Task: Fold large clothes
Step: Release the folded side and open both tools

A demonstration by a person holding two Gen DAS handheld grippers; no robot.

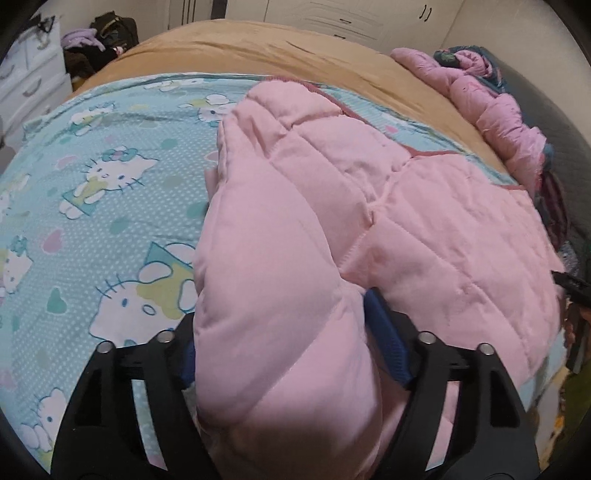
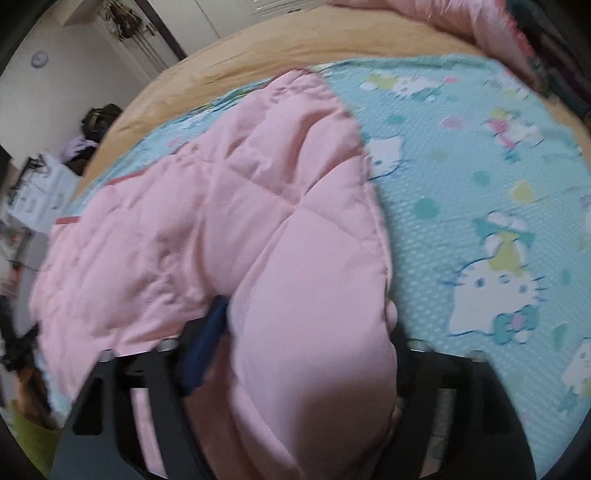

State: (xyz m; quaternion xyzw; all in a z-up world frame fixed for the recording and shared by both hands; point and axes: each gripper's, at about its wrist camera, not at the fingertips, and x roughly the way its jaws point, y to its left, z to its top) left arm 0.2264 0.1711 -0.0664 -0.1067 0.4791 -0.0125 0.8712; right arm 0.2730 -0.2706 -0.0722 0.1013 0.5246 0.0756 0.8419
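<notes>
A pink quilted padded garment (image 1: 424, 206) lies spread on a teal cartoon-cat sheet (image 1: 92, 206) on the bed. A puffy fold of it bulges up between the fingers of my left gripper (image 1: 284, 332). The jaws stand wide and the right blue pad (image 1: 384, 339) shows its bare face, so this gripper is open around the fold. In the right wrist view the same garment (image 2: 184, 229) fills the span of my right gripper (image 2: 303, 343). Its left blue pad (image 2: 207, 350) stands apart from the cloth, its right finger is hidden behind the fold, and this gripper is also open.
A tan bedcover (image 1: 258, 48) lies under the sheet. A heap of pink bedding (image 1: 498, 110) sits at the bed's far right. A white dresser (image 1: 29, 74), a dark bag (image 1: 110, 33) and wardrobe doors (image 1: 351, 18) stand beyond. The right wrist view is motion-blurred.
</notes>
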